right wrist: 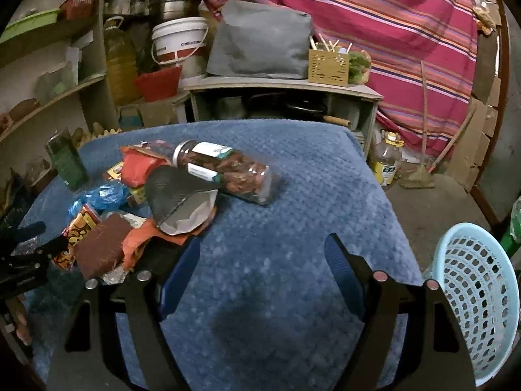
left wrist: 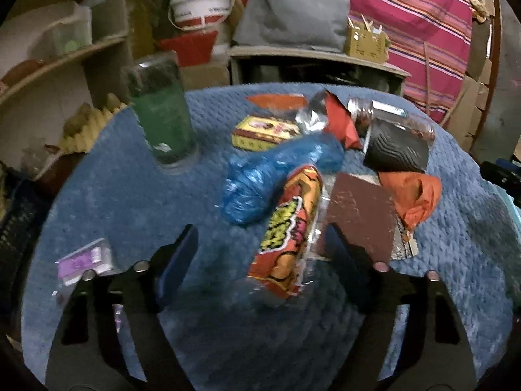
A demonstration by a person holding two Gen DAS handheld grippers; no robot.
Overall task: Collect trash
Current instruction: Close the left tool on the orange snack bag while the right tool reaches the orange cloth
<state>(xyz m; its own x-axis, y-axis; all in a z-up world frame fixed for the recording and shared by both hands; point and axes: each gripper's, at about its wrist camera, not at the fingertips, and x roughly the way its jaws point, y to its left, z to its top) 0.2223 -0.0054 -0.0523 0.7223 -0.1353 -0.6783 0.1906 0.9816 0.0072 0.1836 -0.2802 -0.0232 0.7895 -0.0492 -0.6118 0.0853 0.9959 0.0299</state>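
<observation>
Left wrist view first: on the far left of the blue knitted cloth surface (left wrist: 130, 202) I see a small purple-and-white sachet (left wrist: 85, 258), then a tall green clear-plastic tumbler (left wrist: 161, 110) standing upright farther back. My left gripper (left wrist: 260, 238) has its fingers spread apart, the orange-and-yellow printed snack wrapper (left wrist: 289, 228) lying between them, the pads not pressing on it. A crumpled blue plastic bag (left wrist: 276, 176) touches the wrapper's far end, and a brown flat card (left wrist: 358, 215) lies just right of it, beside a crumpled orange paper (left wrist: 416, 198).

Right wrist view: the trash pile sits left of my right gripper (right wrist: 262, 251), whose fingers stand open over bare cloth, nothing between them. A clear plastic jar with brown contents (right wrist: 224, 169) lies on its side at the pile's far right. A pale blue perforated plastic basket (right wrist: 478, 296) stands at the surface's near right edge.
</observation>
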